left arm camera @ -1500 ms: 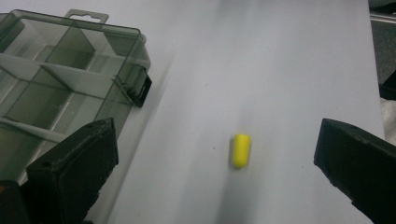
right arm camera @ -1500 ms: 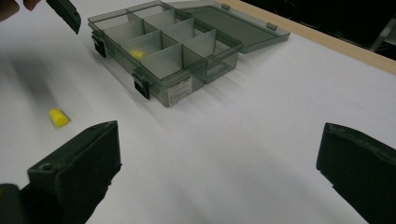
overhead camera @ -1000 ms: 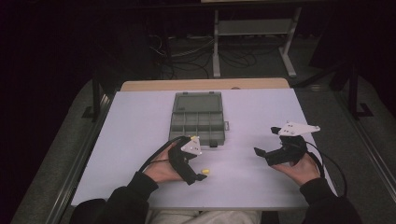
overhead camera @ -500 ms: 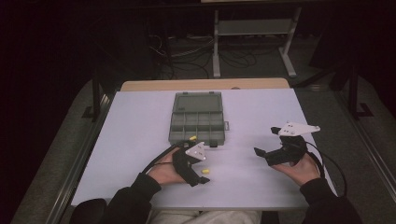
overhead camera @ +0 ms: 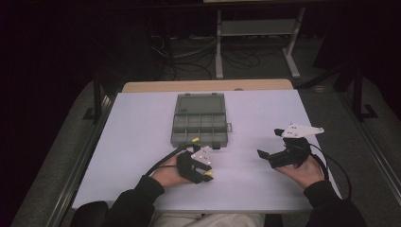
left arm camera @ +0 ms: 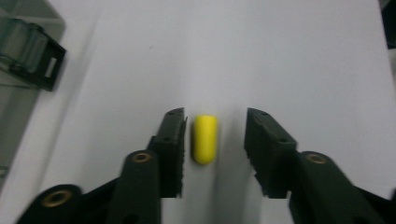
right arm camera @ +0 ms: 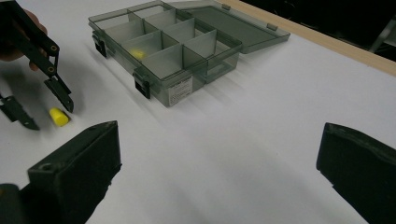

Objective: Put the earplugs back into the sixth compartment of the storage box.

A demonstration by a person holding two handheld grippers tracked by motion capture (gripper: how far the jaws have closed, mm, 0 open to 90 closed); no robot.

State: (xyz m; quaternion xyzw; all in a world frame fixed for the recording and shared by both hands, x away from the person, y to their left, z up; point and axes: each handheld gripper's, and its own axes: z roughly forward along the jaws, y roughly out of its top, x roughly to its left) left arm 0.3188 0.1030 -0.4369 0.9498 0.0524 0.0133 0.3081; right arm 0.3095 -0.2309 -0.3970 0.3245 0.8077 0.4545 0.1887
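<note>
Yellow plug [left arm camera: 205, 138] on table, between left gripper [left arm camera: 215, 140] jaws | both jaws open, empty

yellow plug [left arm camera: 205, 138], black tongs [left arm camera: 215, 140], white table [overhead camera: 142, 118]

Nothing in these pictures can be read. The one sign of print is a small pale label [right arm camera: 180, 92] on the front wall of the grey compartment box [right arm camera: 173, 46], seen in the right gripper view; it carries a few dark lines, but they are too small and blurred to make out any letter or number. No brand or marking is legible elsewhere.
</note>
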